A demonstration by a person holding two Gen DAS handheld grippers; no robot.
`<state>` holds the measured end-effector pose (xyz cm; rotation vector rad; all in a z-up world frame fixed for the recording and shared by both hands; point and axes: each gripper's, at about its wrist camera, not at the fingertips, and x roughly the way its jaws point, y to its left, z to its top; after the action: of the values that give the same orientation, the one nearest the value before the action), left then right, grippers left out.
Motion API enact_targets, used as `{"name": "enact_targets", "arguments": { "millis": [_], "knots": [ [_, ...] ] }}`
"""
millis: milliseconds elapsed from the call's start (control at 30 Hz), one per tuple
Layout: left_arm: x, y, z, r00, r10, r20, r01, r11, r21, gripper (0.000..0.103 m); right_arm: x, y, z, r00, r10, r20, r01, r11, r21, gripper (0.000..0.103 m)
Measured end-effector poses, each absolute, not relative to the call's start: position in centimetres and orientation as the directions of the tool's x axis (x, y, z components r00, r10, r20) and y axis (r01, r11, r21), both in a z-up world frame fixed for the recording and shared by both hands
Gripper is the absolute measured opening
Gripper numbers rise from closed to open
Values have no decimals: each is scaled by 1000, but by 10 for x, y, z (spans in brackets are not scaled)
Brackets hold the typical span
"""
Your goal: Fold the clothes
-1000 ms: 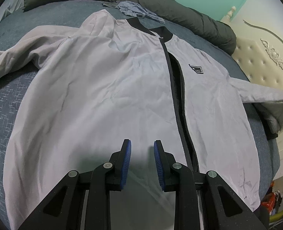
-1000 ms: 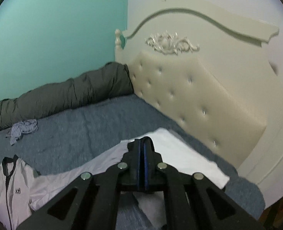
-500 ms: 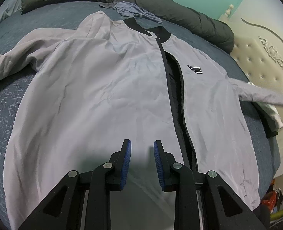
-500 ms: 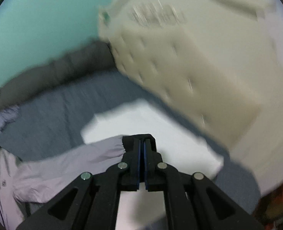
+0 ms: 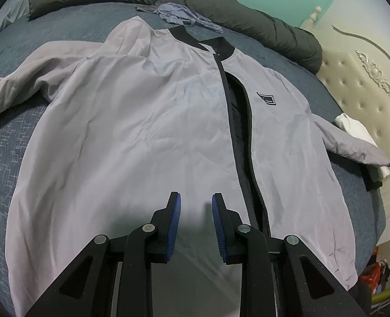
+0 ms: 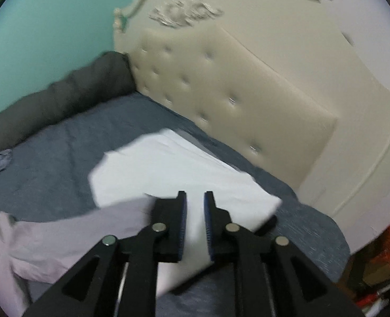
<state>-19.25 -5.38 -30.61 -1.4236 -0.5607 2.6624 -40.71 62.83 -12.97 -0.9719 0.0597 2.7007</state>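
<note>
A pale grey zip jacket (image 5: 142, 132) with a black collar lies spread front-up on the blue bed. My left gripper (image 5: 196, 203) hovers over its lower hem, just left of the zip, open with nothing between the blue pads. The jacket's right sleeve (image 5: 353, 148) stretches out to the right, its end resting on a folded white cloth (image 5: 353, 126). In the right wrist view the sleeve (image 6: 76, 227) lies just left of my right gripper (image 6: 195, 200). That gripper's jaws are opening, and only the white cloth (image 6: 168, 169) shows through the gap.
A dark rolled duvet (image 5: 221, 2) runs along the far edge of the bed, with a crumpled blue-grey garment (image 5: 179, 15) in front of it. The cream tufted headboard (image 6: 234, 84) stands close behind the white cloth. Clutter lies on the floor at lower right.
My right gripper sank toward the white cloth with the sleeve end, then its jaws parted and the sleeve now lies beside them. The left gripper stayed put.
</note>
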Motion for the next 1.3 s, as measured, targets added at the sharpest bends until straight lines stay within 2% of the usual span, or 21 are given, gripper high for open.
{"name": "enact_targets", "arguments": {
  "millis": [100,133,300,333,400,433,767,967,1133,1167,1267,1300],
  "knots": [
    [-194,-53,-306,-567,233,-790,107,-930,-351,27,-419,583,-127,-768,107,-632,-127,-992,-13,33],
    [-194,-53,-306,-566,234,-790,106,-930,-351,27,-424,564,-131,-768,59,-638,-77,-997,1,33],
    [-206,-46,-302,-562,277,-779,74,-922,-381,28,-446,476,-160,-726,-107,-680,94,-994,56,33],
    [-209,-44,-299,-566,282,-775,67,-921,-385,31,-449,463,-166,-718,-127,-684,111,-992,67,33],
    [-220,-41,-296,-568,299,-767,56,-915,-399,44,-456,432,-189,-688,-182,-702,145,-983,112,33],
    [-226,-39,-295,-569,308,-763,51,-912,-407,45,-456,420,-199,-679,-204,-705,154,-979,135,33],
    [-311,-13,-300,-530,364,-766,38,-892,-450,45,-415,327,-285,-561,-430,-707,185,-898,399,33],
    [-358,-4,-296,-527,353,-773,38,-899,-436,45,-385,299,-306,-529,-478,-701,231,-876,422,33],
    [-389,-4,-313,-497,331,-802,79,-903,-422,44,-377,304,-311,-535,-485,-692,236,-872,428,33],
    [-392,-5,-318,-490,332,-806,86,-902,-423,43,-377,304,-310,-532,-491,-690,241,-869,432,33],
    [-396,-1,-323,-482,313,-818,72,-917,-393,16,-377,303,-308,-524,-512,-681,258,-857,446,34],
    [-396,-1,-323,-482,304,-822,69,-922,-382,14,-376,303,-308,-523,-512,-681,265,-857,441,34]
  ]
}}
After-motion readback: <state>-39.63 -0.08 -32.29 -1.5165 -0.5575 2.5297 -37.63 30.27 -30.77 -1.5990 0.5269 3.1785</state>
